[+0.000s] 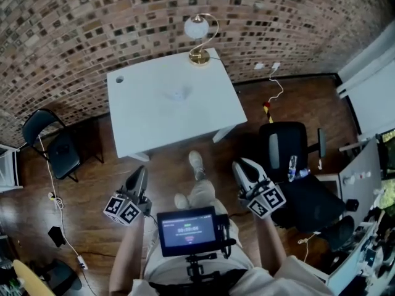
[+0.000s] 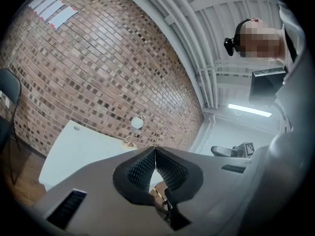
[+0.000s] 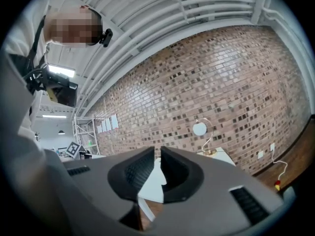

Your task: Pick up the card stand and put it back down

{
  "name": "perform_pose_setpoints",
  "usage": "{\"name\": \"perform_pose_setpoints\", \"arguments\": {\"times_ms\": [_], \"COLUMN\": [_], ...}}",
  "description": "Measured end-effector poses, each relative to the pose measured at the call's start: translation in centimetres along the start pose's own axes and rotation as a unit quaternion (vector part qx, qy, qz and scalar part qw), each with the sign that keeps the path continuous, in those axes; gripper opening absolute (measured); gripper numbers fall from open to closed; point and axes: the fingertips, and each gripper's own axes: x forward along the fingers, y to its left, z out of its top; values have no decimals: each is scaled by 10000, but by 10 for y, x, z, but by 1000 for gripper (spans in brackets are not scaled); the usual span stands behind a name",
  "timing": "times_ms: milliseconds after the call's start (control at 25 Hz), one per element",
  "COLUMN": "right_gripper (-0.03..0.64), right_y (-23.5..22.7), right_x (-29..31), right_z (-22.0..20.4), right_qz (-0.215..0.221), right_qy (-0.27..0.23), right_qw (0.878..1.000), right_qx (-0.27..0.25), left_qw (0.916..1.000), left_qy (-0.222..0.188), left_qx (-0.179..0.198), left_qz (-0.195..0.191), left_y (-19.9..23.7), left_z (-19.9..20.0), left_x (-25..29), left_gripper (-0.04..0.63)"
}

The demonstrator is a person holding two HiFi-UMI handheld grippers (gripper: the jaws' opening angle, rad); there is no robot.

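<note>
The card stand [image 1: 178, 94] is a small clear piece on the white table [image 1: 142, 122], near its middle. Both grippers hang close to my body, well short of the table's near edge. My left gripper [image 1: 141, 170] points at the table with its jaws meeting at the tips [image 2: 155, 149] and nothing between them. My right gripper [image 1: 242, 164] also points forward. Its jaws [image 3: 158, 150] stand almost together with only a thin slit, and they hold nothing. The stand is too small to make out in either gripper view.
A gold lamp with a white globe [image 1: 199, 32] stands at the table's far edge against the brick wall. A black folding chair [image 1: 52, 143] stands left of the table and a black office chair [image 1: 287, 143] to its right. Cables lie on the wood floor [image 1: 271, 97].
</note>
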Motion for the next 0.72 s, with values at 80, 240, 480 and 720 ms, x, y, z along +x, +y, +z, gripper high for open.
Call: {"name": "perform_pose_setpoints", "arguments": {"times_ms": [80, 240, 480, 720], "right_gripper": [48, 48, 48, 48], "right_y": [-7, -23, -66, -106], "right_x": [22, 70, 139, 200], "right_z": [1, 2, 10, 18], "right_qz": [120, 372, 604, 845], "right_qy": [86, 336, 684, 931], "right_qw": [9999, 9987, 9954, 9907], "right_qx": [7, -113, -278, -526], "left_qw": [9999, 9994, 9986, 9979], "left_qy": [-39, -81, 39, 95], "left_qx": [-31, -177, -294, -373], "left_qz": [92, 294, 433, 527], "left_y": [9, 33, 52, 66], "left_z": [6, 10, 17, 30], "left_x": [8, 29, 82, 137], "left_gripper": [0, 0, 0, 0]}}
